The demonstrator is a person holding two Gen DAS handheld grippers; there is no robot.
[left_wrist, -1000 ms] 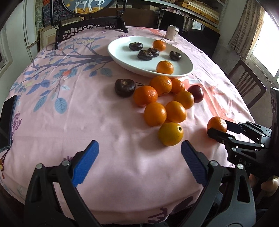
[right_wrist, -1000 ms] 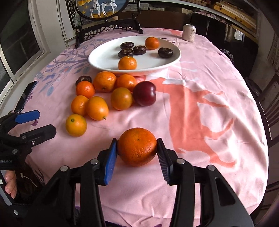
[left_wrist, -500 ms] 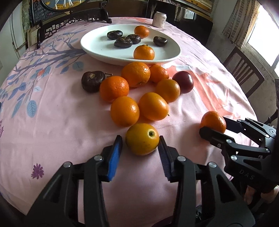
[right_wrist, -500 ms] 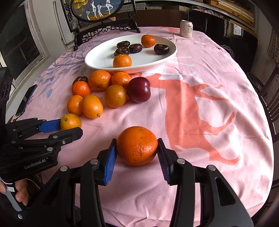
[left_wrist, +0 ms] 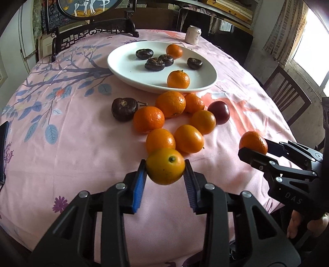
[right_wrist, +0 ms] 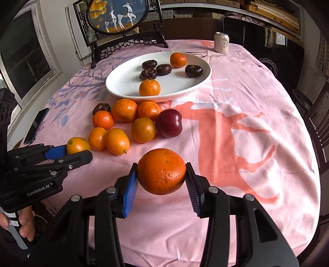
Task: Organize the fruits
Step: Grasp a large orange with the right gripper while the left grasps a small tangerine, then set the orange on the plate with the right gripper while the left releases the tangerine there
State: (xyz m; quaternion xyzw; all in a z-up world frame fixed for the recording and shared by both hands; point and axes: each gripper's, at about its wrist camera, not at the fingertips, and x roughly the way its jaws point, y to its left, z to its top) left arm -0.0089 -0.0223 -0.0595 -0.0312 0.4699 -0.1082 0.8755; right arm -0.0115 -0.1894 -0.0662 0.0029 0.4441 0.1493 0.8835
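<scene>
My left gripper (left_wrist: 165, 171) is shut on a yellow-orange fruit (left_wrist: 165, 168) and holds it above the pink tablecloth. My right gripper (right_wrist: 161, 174) is shut on a large orange (right_wrist: 161, 171), also lifted; the right gripper and its orange (left_wrist: 253, 142) show in the left wrist view. A heap of several oranges (left_wrist: 168, 121), a dark red plum (left_wrist: 219, 112) and a dark brown fruit (left_wrist: 124, 108) lies before a white plate (left_wrist: 127, 61). The plate holds two oranges (left_wrist: 178, 79) and several dark fruits (left_wrist: 154, 64).
A drink can (right_wrist: 221, 42) stands at the far edge. A framed deer picture on a dark stand (right_wrist: 119, 18) is behind the plate. A dark phone (right_wrist: 36, 125) lies at the left edge. Chairs (left_wrist: 287, 102) stand at the right.
My left gripper moved forward, closed on the yellow-orange fruit and lifted it. My right gripper raised its orange off the cloth.
</scene>
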